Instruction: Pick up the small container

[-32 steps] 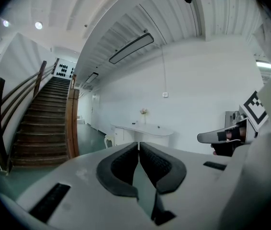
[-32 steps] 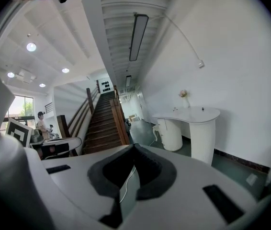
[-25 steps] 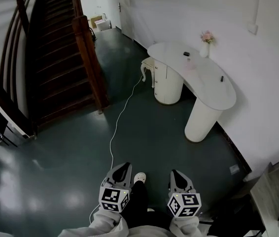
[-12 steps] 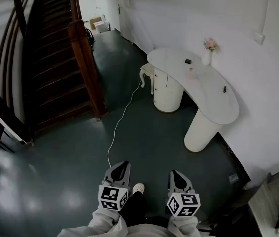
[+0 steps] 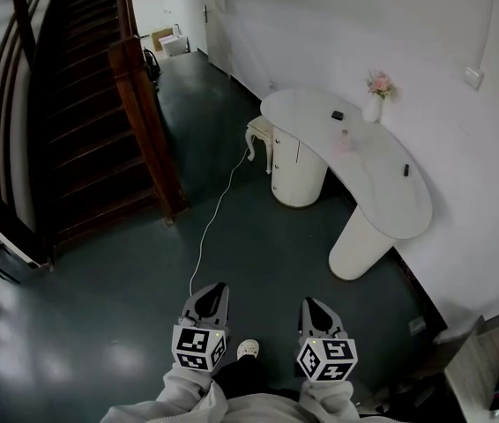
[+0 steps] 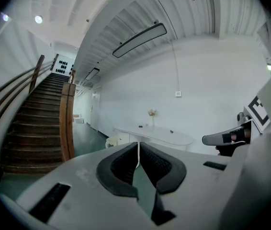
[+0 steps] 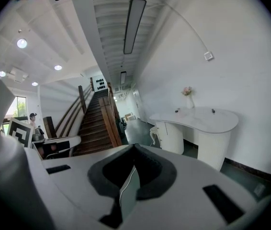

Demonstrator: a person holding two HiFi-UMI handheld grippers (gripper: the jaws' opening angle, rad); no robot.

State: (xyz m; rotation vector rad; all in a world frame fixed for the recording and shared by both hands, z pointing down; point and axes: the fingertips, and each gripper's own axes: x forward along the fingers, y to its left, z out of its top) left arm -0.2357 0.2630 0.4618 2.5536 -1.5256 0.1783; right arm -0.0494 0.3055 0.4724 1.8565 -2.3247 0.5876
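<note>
A white curved table (image 5: pixel 382 183) stands against the right wall, some way ahead of me. On it are a small pale pink container (image 5: pixel 345 138), a white vase of pink flowers (image 5: pixel 376 98) and two small dark items (image 5: pixel 338 115). Both grippers hang low at the bottom of the head view, far from the table. My left gripper (image 5: pixel 216 287) is shut with nothing in it, and my right gripper (image 5: pixel 310 303) is shut and empty too. The left gripper view shows the table (image 6: pixel 154 134) in the distance, and so does the right gripper view (image 7: pixel 197 120).
A dark wooden staircase (image 5: pixel 82 104) with a thick newel post (image 5: pixel 144 122) rises on the left. A white cable (image 5: pixel 212 223) trails over the dark green floor (image 5: pixel 258 236). A small white stool (image 5: pixel 261 136) stands by the table. My shoe (image 5: pixel 248 349) shows between the grippers.
The view has crept forward and the table now sits slightly higher and nearer. Both grippers stay shut and low, in much the same place in the view.
</note>
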